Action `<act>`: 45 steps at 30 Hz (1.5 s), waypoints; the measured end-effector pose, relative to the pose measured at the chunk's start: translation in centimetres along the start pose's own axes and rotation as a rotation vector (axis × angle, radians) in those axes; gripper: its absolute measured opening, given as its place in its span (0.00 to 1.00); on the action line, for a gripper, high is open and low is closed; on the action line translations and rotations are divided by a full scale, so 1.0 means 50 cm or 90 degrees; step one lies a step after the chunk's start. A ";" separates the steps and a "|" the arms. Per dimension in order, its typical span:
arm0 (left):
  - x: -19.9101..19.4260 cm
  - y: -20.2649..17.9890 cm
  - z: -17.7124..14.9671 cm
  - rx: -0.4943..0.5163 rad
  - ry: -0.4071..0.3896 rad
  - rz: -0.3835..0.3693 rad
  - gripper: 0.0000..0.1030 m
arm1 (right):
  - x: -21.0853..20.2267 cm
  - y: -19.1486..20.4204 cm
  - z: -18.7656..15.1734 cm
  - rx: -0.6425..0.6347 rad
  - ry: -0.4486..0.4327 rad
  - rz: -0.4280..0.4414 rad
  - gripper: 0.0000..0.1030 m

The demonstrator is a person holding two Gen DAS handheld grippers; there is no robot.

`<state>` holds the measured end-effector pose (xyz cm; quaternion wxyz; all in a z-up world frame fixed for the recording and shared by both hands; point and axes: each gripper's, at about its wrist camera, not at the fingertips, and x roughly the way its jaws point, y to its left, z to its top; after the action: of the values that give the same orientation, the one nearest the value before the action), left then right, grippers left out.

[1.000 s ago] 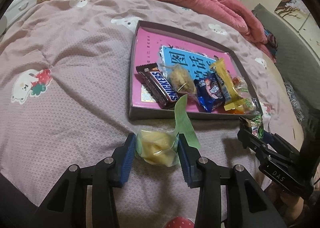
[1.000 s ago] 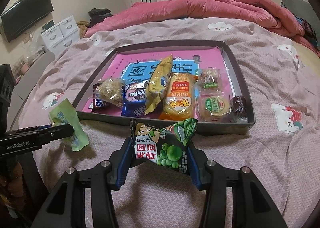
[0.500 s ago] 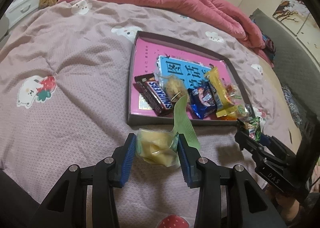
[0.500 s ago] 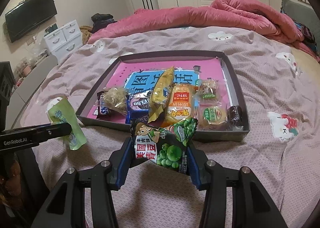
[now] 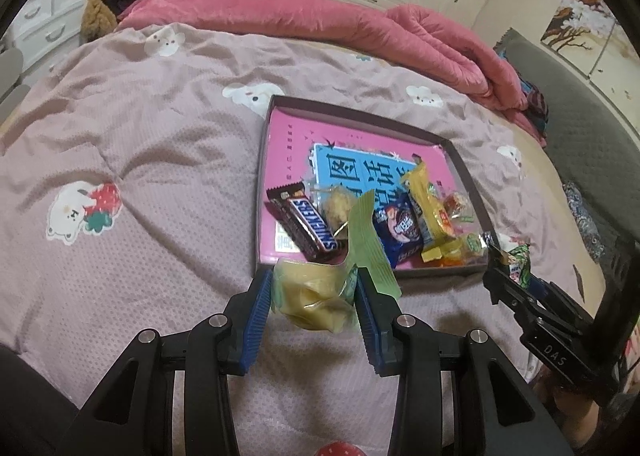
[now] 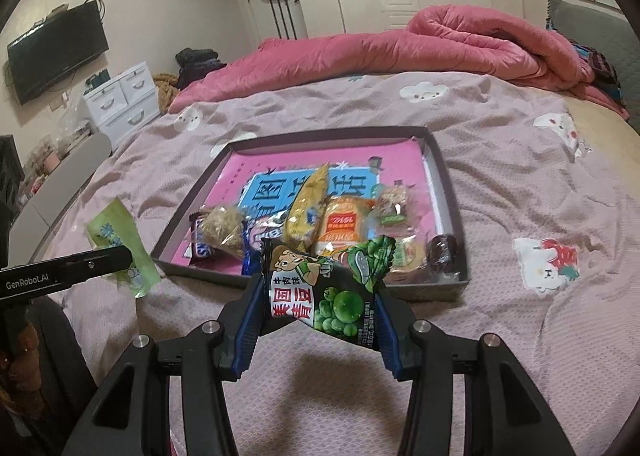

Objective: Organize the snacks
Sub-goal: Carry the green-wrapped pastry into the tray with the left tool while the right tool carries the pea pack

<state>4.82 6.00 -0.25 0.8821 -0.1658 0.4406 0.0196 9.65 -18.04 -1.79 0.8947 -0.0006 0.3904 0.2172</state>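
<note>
progress: most snacks already lie in the tray (image 5: 460,154). left gripper (image 5: 314,290) is closed on a yellow pastry packet (image 5: 310,294), right gripper (image 6: 318,306) closed on a green pea packet (image 6: 324,290); both are held short of the tray's near wall, not yet placed.

The tray (image 6: 448,192) sits on the bedspread (image 5: 132,160), with the rumpled quilt (image 6: 400,52) heaped behind it. Inside, the snacks crowd the near edge: the Snickers bar (image 5: 306,222) at the left end, the round dark sweet (image 6: 442,250) at the right. Before the tray, the left gripper (image 5: 314,292) clamps the pale packet (image 5: 316,296); to its right, the right gripper (image 6: 320,308) clamps the pea packet (image 6: 332,292).
</note>
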 end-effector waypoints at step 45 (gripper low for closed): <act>0.109 -0.089 0.057 0.052 -0.031 0.023 0.41 | -0.024 -0.092 0.060 0.062 -0.082 -0.054 0.49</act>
<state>11.18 2.07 -1.71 0.8981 -0.1209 0.4222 0.0211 12.79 -22.16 0.37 0.9253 0.0403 0.3418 0.1596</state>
